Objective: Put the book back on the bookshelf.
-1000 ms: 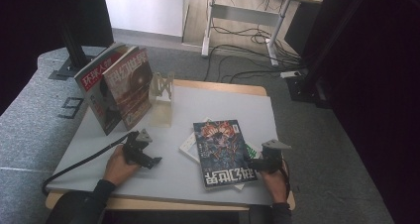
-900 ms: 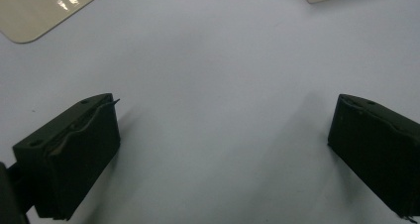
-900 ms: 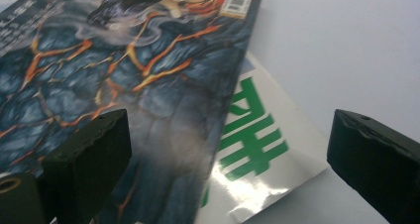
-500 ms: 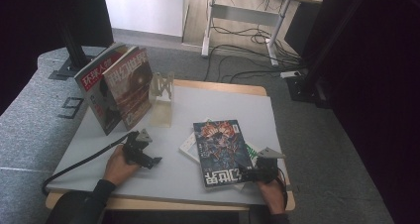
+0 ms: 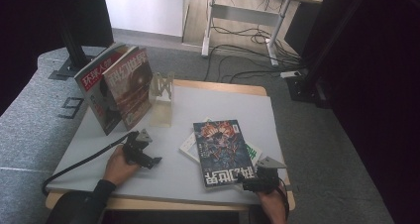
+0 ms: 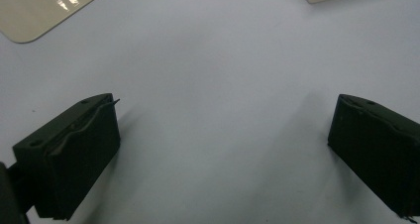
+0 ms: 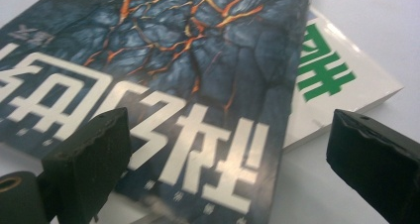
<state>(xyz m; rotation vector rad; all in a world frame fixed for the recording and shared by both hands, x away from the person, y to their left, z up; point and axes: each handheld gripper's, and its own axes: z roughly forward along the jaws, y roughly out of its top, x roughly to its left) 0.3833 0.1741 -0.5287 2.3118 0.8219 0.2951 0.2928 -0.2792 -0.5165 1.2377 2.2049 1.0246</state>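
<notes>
You are lining up your right gripper (image 5: pixel 247 180), jaws spread wide and empty, on the dark magazine (image 5: pixel 223 152) at the table's (image 5: pixel 163 174) near right corner. Its long axis runs near edge to far edge, title toward you. Next, probably close on its near edge. Your left gripper (image 5: pixel 151 160) rests released.

White book (image 5: pixel 190 143) mostly hidden under dark magazine (image 5: pixel 223 152); its green title partly covered. Magazine cut off by top and left edges in right gripper view. Upright magazines' (image 5: pixel 116 85) small print too tiny to read.
</notes>
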